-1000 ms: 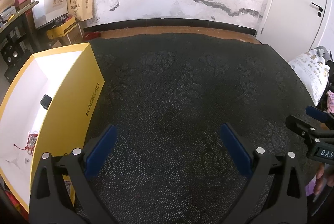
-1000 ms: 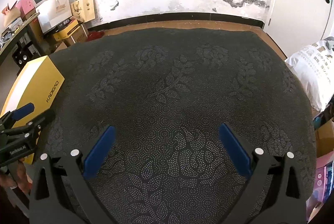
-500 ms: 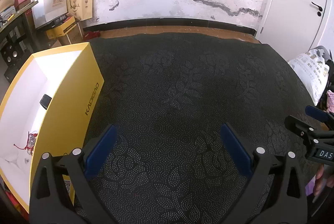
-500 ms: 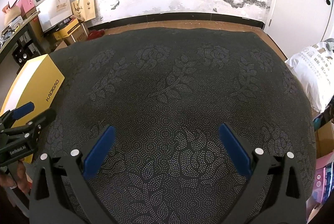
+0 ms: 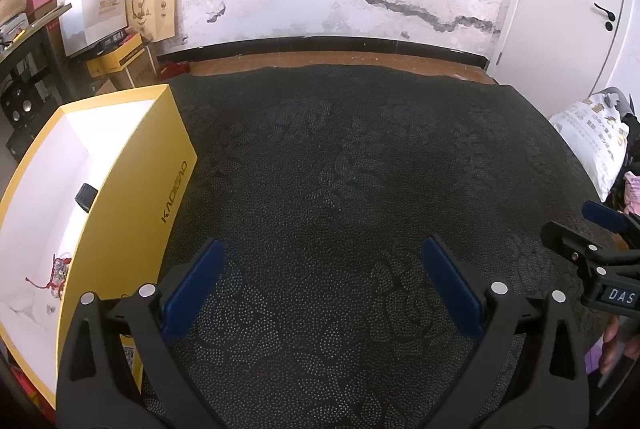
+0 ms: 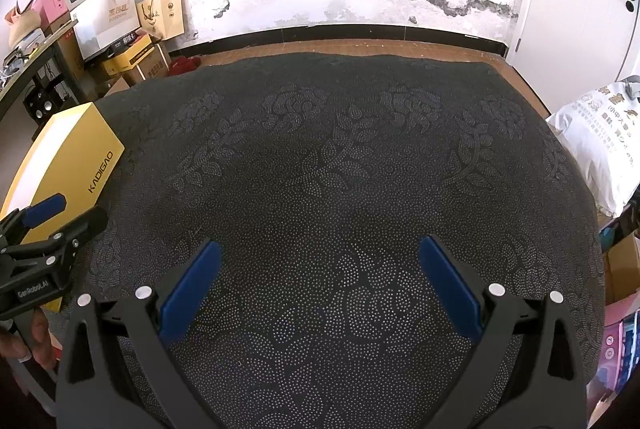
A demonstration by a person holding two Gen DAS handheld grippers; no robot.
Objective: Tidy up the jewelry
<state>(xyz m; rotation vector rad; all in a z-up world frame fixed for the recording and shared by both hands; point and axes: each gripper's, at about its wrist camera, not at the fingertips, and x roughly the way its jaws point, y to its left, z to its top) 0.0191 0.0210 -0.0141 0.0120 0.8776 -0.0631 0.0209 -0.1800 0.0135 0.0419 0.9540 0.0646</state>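
Left claw [image 5: 320, 269] and right claw [image 6: 318, 271] hovering wide, empty, over the worktop [image 5: 340, 169] | jewelry [image 5: 56, 275] lying inside yellow box [image 5: 120, 229], left | risk: tangled red cord snagging during lifting.

The yellow box [image 5: 120, 213] is cut off by the left edge of the left wrist view, and its near wall hides part of the white interior. The red-corded jewelry [image 5: 56, 275] inside is too small to identify, as is the small black item [image 5: 85, 196] by the wall. The right claw [image 5: 612, 229] is cut off at the right edge. In the right wrist view, the box's interior is hidden.
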